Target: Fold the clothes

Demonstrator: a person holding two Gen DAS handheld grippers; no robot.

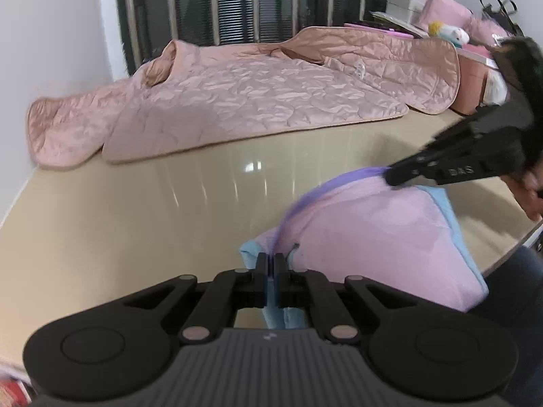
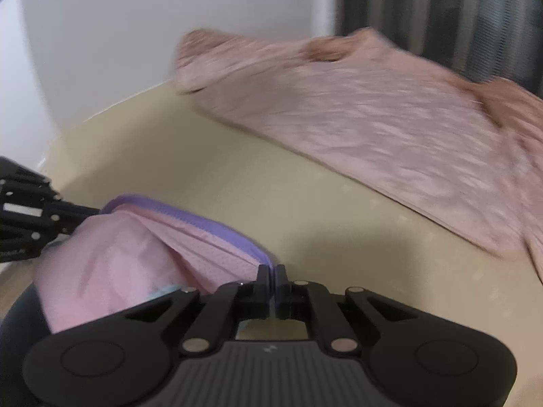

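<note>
A glossy beige bench [image 1: 142,210] fills both views, backed by a white wall and a dark barred window.

At its near edge, a small pink garment [image 1: 380,234] with a purple band [image 1: 305,200] and light blue trim hangs lifted between the two claws, its lower part draping over the near edge towards the person's dark trouser leg. The left claw [image 1: 270,264] has its jaws together, clamped on the garment's near end, where blue trim shows between the fingers. The right claw [image 2: 271,273] is likewise clamped on the purple band. Seen from the left wrist, the right claw [image 1: 395,176] grips the band's far end, so the band, the garment's long axis there, runs from the near edge slantwise towards the right edge. The garment's full shape cannot be made out; its lower half is cut off by the claws' bodies.

Well apart, along the far edge, a quilted pink jacket [image 1: 244,98] lies spread flat, its length following that edge. It is smeared by blur in the right wrist view. At the far right corner stand pink boxes and a soft toy, partly hidden.
</note>
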